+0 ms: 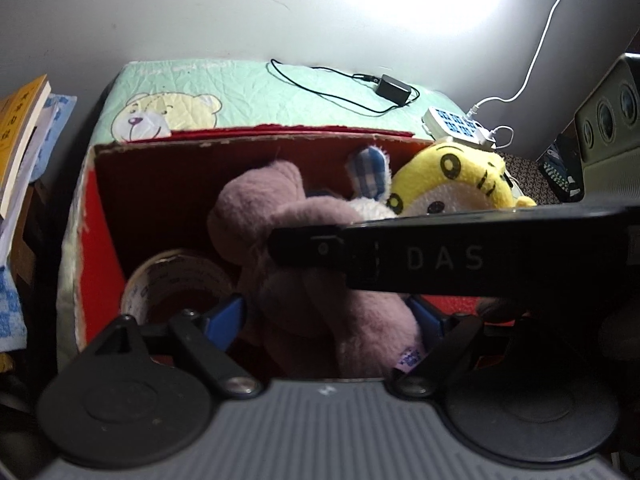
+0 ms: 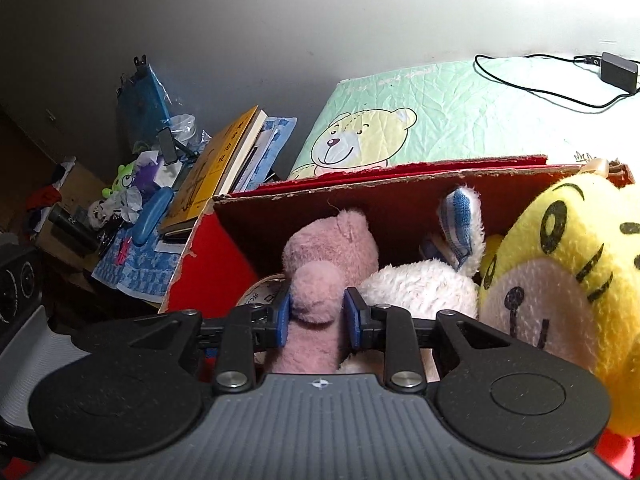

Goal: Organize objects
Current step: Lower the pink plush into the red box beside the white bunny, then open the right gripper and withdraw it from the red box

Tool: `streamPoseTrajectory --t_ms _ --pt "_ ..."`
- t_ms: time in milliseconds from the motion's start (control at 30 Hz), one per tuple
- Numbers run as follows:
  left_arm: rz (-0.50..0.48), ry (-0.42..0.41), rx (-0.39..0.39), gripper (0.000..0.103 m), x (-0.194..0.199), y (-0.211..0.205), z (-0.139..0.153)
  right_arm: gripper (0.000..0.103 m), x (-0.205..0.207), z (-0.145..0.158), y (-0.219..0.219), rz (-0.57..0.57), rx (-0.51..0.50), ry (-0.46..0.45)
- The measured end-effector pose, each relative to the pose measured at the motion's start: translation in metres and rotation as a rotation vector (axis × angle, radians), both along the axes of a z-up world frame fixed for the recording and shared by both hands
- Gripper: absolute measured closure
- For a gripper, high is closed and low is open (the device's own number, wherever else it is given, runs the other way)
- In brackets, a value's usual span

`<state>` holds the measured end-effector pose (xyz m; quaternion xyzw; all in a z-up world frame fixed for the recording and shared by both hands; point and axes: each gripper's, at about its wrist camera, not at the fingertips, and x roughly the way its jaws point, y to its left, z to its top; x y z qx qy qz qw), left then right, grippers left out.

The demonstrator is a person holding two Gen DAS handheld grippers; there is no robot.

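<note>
An open red cardboard box [image 1: 104,240] [image 2: 208,264] holds plush toys. A pink plush toy [image 1: 320,320] [image 2: 328,240] lies in its middle. My left gripper [image 1: 328,308] has its blue pads against both sides of the toy's body. My right gripper [image 2: 318,312] is shut on a pink limb of the same toy, and one of its black fingers [image 1: 304,250] crosses the left wrist view above the toy. A yellow tiger plush [image 1: 452,184] [image 2: 560,260] and a white plush with a blue checked ear [image 1: 370,176] [image 2: 420,288] fill the box's right side. A tape roll [image 1: 172,280] [image 2: 260,292] lies at its left.
Behind the box lies a green bear-print mat [image 1: 200,84] [image 2: 440,120] with a black adapter and cable [image 1: 394,88] and a white power strip [image 1: 456,124]. Books [image 1: 20,132] [image 2: 224,160] and small clutter [image 2: 132,200] crowd the left. A grey device [image 1: 608,120] stands at the right.
</note>
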<state>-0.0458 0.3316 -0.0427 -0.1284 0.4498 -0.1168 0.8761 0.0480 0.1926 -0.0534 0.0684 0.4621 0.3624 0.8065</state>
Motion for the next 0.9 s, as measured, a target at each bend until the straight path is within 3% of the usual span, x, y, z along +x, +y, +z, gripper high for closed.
streamPoseTrajectory --t_ms 267,433,900 --pt "-0.027 0.001 0.002 0.019 -0.009 -0.005 0.001 0.074 -0.013 0.013 -0.025 -0.027 0.060 -0.006" --pt "-0.037 0.014 0.014 0.019 -0.008 -0.008 0.000 0.080 -0.019 0.007 -0.027 -0.029 0.067 -0.007" --pt "-0.035 0.067 0.049 0.017 -0.004 -0.020 -0.003 0.083 -0.028 -0.004 -0.040 -0.069 0.110 0.047"
